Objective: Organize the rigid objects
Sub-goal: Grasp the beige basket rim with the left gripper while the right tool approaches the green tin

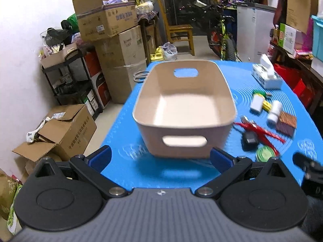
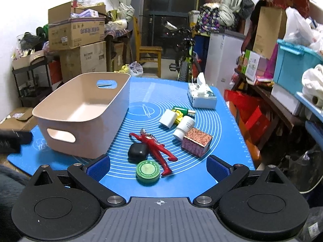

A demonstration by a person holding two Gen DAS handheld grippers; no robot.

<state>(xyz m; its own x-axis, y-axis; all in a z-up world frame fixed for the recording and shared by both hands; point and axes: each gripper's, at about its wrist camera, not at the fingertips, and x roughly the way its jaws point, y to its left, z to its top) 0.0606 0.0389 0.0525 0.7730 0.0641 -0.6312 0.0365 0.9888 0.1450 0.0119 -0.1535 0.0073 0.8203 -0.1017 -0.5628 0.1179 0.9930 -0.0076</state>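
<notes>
Blue-padded fingers (image 2: pixel 219 166) of the right gripper (image 2: pixel 158 166) stand wide apart at the bottom of the right view, holding nothing. Just beyond them, at lower centre, a green tin (image 2: pixel 148 170) lies on the blue mat (image 2: pixel 201 181), touching the foot of a red figure (image 2: pixel 154 147) that lies flat across the centre. Beside the figure's left sits a black case (image 2: pixel 137 153). Right of centre are a patterned box (image 2: pixel 196 144), a white bottle (image 2: pixel 184 128) on its side, a white block (image 2: pixel 168 118) and a small green-and-yellow thing (image 2: pixel 181 112) I cannot identify. Farther back, a tissue box (image 2: pixel 201 96) stands at upper right of the bench. A beige bin (image 2: pixel 60 109) with 2 handle cutouts fills the left middle, empty inside.

In the left view the left gripper (image 1: pixel 160 160) also has its fingers (image 1: pixel 101 157) spread wide and empty, with the bin directly ahead at centre, near but not touched. The small items lie blurred at right.
</notes>
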